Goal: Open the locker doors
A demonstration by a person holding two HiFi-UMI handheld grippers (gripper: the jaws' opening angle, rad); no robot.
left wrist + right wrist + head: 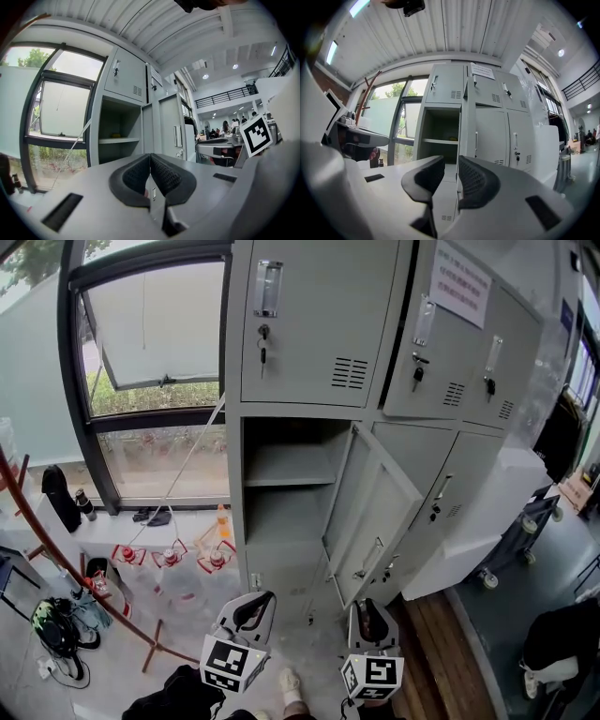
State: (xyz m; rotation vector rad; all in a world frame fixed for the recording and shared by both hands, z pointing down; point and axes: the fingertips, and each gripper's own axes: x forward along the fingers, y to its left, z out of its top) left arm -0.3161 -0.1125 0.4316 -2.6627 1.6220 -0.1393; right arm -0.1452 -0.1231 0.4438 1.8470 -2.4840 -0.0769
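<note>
A bank of grey lockers (309,334) stands ahead. Its lower left door (375,512) hangs swung out toward me, with the handle (368,561) on its inner face. The compartment behind it (281,474) shows a shelf (440,141) with a small yellow item (452,138) on it. The upper doors (445,84) and the two lower right doors (490,140) are closed, some with keys in their locks. My left gripper (251,606) (150,157) is shut with nothing in it, well short of the lockers. My right gripper (370,620) (451,161) is open and empty, facing the open door's edge.
A large window (155,334) is left of the lockers. Red-and-white objects (173,557), a dark bag (58,498) and a slanted red pole (56,554) lie on the floor at left. A white unit (487,521) and a wheeled cart (520,531) stand at right.
</note>
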